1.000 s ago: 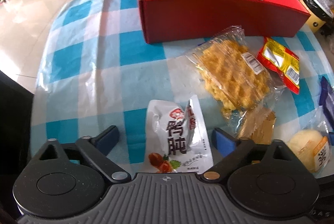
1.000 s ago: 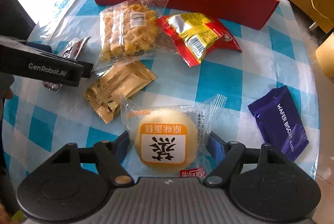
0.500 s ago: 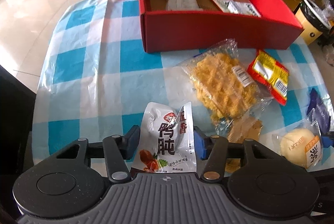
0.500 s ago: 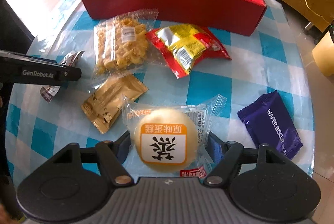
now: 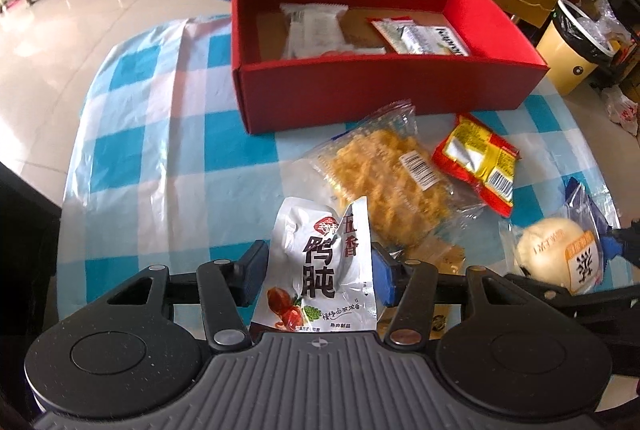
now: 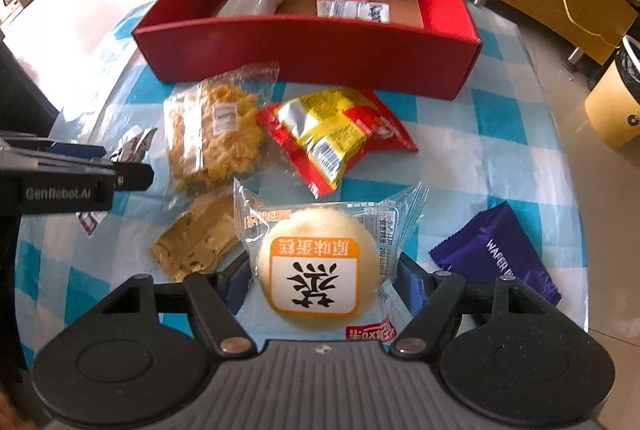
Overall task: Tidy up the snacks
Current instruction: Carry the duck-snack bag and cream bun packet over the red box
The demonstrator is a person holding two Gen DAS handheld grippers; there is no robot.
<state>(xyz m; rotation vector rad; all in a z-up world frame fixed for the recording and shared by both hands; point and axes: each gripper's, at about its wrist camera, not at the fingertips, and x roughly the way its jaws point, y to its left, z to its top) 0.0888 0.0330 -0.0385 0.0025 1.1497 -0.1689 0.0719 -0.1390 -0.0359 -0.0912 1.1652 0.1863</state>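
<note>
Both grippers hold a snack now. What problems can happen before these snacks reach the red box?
1. The left gripper pinches only the thin white pouch, which may slip or twist free.
2. The right gripper squeezes the soft round cake; more pressure might crush it.
3. The red box stands behind the waffle pack and red-yellow packet; a low pass might drag them.

White pouch upright, round cake packet, red box behind.
</note>
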